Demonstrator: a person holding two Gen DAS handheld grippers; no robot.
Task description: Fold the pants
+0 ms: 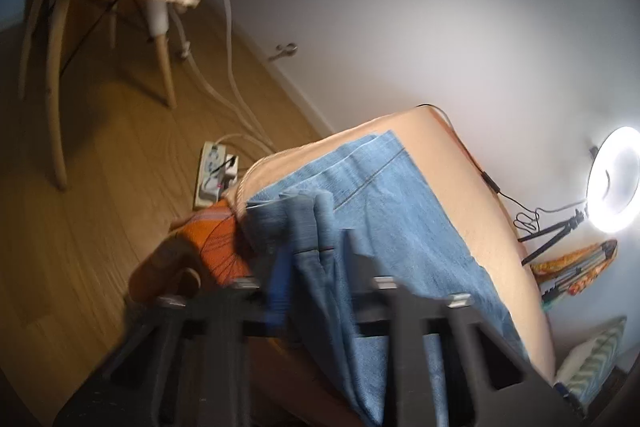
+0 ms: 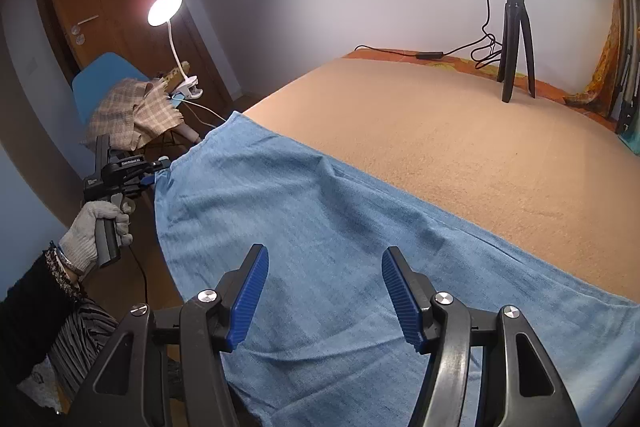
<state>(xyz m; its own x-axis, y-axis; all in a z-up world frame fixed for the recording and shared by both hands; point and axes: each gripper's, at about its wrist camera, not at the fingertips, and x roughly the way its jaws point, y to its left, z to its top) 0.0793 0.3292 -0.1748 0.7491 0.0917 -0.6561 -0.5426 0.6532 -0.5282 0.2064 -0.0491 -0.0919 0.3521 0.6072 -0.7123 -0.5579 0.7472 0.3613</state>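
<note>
Left tongs (image 2: 158,173): we see them clamped on the pants (image 2: 320,227) corner.
Right tongs (image 2: 324,291): spread wide, holding nothing, above the denim.
Pants: flat on the bed (image 2: 460,131).
Risk: we judge one-sided pulling skews the fold.

Open bed ahead, clutter at the edges

Bare bed (image 2: 460,147) stretches free toward 1 o'clock; the tripod (image 2: 516,39) and its cable (image 2: 430,55) block 12, the chair (image 2: 108,79) and lamp (image 2: 176,39) crowd 10.
</note>
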